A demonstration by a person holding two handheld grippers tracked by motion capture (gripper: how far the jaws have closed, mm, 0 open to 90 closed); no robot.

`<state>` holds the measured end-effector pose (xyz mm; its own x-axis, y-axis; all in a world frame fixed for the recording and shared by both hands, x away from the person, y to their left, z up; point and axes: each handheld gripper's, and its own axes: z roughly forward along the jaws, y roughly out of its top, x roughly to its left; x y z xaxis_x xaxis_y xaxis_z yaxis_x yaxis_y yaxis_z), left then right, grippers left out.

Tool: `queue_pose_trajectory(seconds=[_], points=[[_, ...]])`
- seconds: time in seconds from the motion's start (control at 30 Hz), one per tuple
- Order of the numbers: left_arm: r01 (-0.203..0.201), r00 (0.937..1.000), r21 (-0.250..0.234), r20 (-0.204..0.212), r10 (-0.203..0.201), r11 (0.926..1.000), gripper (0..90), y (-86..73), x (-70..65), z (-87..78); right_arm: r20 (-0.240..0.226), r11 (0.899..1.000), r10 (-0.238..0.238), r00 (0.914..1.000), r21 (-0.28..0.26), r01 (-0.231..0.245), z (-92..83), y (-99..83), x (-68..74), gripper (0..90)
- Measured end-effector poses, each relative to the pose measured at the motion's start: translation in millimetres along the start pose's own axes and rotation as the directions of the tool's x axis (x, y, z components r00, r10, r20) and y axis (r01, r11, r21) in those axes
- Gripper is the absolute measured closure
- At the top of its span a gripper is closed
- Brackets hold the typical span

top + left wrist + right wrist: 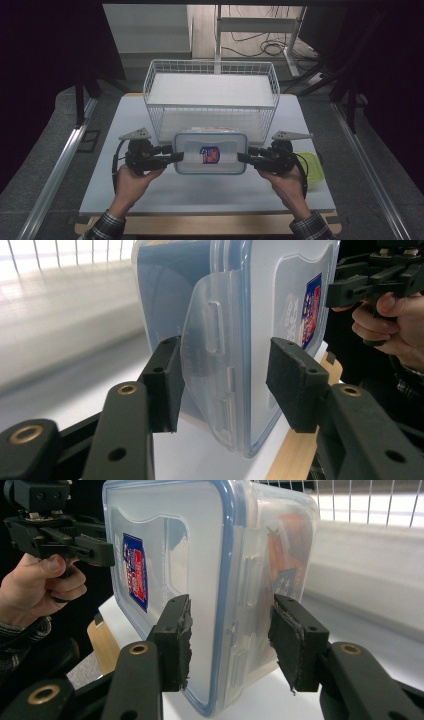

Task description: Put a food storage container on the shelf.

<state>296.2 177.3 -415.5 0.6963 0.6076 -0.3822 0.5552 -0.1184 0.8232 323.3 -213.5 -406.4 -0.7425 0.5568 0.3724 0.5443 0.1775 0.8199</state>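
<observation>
- Container [210, 152]: clear plastic box with blue-rimmed lid, held above the white table [125, 190], just in front of the wire basket [210, 90].
- Left gripper [176, 156]: jaws pinch the container's left end at the side latch flap [210, 365].
- Right gripper [242, 157]: jaws pinch the container's right end.
- Lid label [209, 154]: faces up.
- Green lidded box [312, 170]: on the table beside the right hand [282, 177].

White wire basket [210, 80] behind, green tub [311, 167] at rt.
</observation>
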Motion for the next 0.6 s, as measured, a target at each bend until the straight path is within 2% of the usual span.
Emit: queue_pose_trajectory(seconds=[0.3, 0.6], points=[[-0.023, 0.9996, -0.019, -0.019, 0.023, 0.9996, 50.4, 34.5, 2.4, -10.0, -0.012, 0.999, -0.010, 0.9999, -0.034, 0.009, 0.4, 33.3, -1.5, 52.1], [-0.019, 0.9997, -0.038, -0.014, 0.019, 0.9991, 50.4, 54.4, 11.3, -12.2, -0.004, 0.998, -0.028, 0.9996, -0.051, 0.028, 2.5, 58.8, -3.8, 52.1]])
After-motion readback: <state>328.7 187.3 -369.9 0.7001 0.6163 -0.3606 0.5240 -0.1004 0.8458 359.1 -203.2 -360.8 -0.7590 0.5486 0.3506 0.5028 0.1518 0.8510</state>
